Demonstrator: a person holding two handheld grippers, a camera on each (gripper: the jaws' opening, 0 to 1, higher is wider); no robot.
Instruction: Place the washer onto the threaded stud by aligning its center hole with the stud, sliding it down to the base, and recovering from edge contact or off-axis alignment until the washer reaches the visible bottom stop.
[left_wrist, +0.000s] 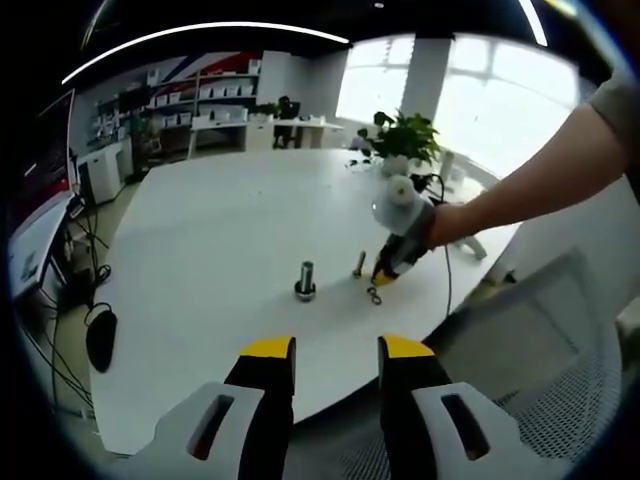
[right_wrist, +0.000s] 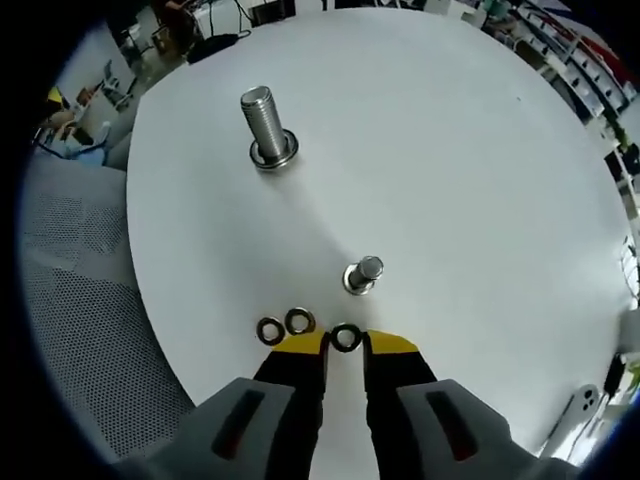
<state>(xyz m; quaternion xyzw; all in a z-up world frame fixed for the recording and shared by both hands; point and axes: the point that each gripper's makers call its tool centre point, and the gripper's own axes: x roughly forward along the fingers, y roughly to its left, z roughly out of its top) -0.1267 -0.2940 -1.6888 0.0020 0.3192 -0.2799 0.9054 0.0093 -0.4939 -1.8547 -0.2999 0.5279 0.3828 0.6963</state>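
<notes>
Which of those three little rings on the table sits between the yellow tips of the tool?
The rightmost washer, lying between the right gripper's tips. The other two washers lie side by side, left of the tips.

Two handheld grippers, each with black jaws capped in yellow tips and pale grey housings cut by dark slots: the left gripper (left_wrist: 336, 352) and the right gripper (right_wrist: 345, 345). Above the right gripper in the left gripper view, a grey short sleeve (left_wrist: 618, 98) covers the person's upper arm.

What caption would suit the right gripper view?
Right gripper closing around a washer beside two more, near two upright studs on a white table.
</notes>
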